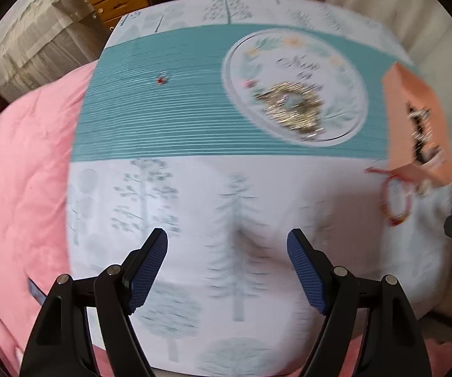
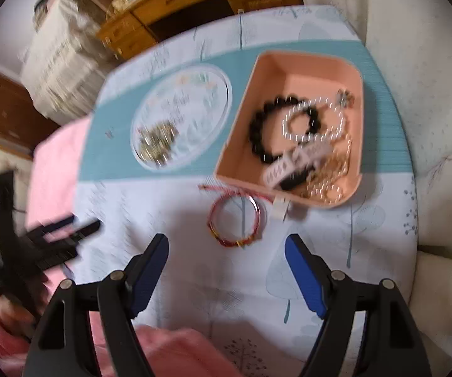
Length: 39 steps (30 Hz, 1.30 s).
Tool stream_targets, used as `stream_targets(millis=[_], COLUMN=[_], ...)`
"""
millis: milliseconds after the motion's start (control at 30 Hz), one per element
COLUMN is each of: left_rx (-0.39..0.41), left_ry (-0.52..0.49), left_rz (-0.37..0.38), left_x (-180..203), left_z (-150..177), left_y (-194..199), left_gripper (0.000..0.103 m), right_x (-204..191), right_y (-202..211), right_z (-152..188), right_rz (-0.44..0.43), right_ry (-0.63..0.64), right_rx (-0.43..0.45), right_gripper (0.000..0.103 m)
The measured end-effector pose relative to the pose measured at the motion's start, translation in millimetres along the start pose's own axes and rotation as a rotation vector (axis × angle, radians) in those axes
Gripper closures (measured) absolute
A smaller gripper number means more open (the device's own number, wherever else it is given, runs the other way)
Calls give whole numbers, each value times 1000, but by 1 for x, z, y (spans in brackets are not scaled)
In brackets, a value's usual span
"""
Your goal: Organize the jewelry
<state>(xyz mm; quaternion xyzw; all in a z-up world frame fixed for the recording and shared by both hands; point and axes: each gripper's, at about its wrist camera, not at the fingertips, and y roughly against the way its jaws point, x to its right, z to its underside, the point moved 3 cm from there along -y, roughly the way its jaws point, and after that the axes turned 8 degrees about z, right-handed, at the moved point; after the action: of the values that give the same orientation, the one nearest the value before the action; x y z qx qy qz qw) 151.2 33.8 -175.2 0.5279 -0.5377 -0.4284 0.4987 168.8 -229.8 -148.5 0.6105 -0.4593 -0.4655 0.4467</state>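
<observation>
Right wrist view: right gripper fingers spread empty, red bangle just ahead between them, likely next pick into pink tray; left gripper also agape, idle.

Left tool, right tool agape

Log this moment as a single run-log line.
left gripper open, empty | right gripper open, empty | red bangle on cloth beside pink tray | gold chain pile on cloth
</observation>
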Motion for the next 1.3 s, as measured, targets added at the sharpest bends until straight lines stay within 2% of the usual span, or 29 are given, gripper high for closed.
stream_targets(millis=[100,167,267,367,567,667,800,867,933,1033,1200,1267,1300], left_rx=[-44,-67,-75,-68,24,72,116,125,134,161,200,206,206], left_ry=[-96,-154,-213,-244,-250,-231,-151,-107,-87,-85,-101,-104,-105], left_rz=[-34,-44,-46,-36,64,110,190,218,207,181,207,219,225], left_x=[-17,-28,-43,-56,-82,-89,-103,-110,-116,-121,-121,-119,-118], left_z=[-7,-13,-29,-49,-94,-111,-129,-134,-138,-144,-149,-151,-153], left_y=[-10,-13,-19,-27,-39,-43,-54,-61,-66,-70,-73,-73,-74], left_gripper=[26,26,26,26,26,26,27,36,53,61,65,72,80], right_x=[-14,-24,-30,-29,-18,-15,-17,-20,-24,-27,-26,-27,-27], right_y=[-19,-31,-42,-51,-58,-59,-64,-67,-69,-69,-70,-71,-71], right_z=[13,21,24,24,25,28,35,36,36,37,32,31,30], right_rz=[79,102,90,116,225,278,326,356,387,409,398,400,401], right_ry=[66,77,19,-66,-258,-301,-289,-257,-232,-232,-262,-269,-270], right_rx=[-17,-30,-31,3,86,127,121,124,123,133,141,145,145], right_gripper=[26,26,26,26,26,26,26,26,26,25,24,23,24])
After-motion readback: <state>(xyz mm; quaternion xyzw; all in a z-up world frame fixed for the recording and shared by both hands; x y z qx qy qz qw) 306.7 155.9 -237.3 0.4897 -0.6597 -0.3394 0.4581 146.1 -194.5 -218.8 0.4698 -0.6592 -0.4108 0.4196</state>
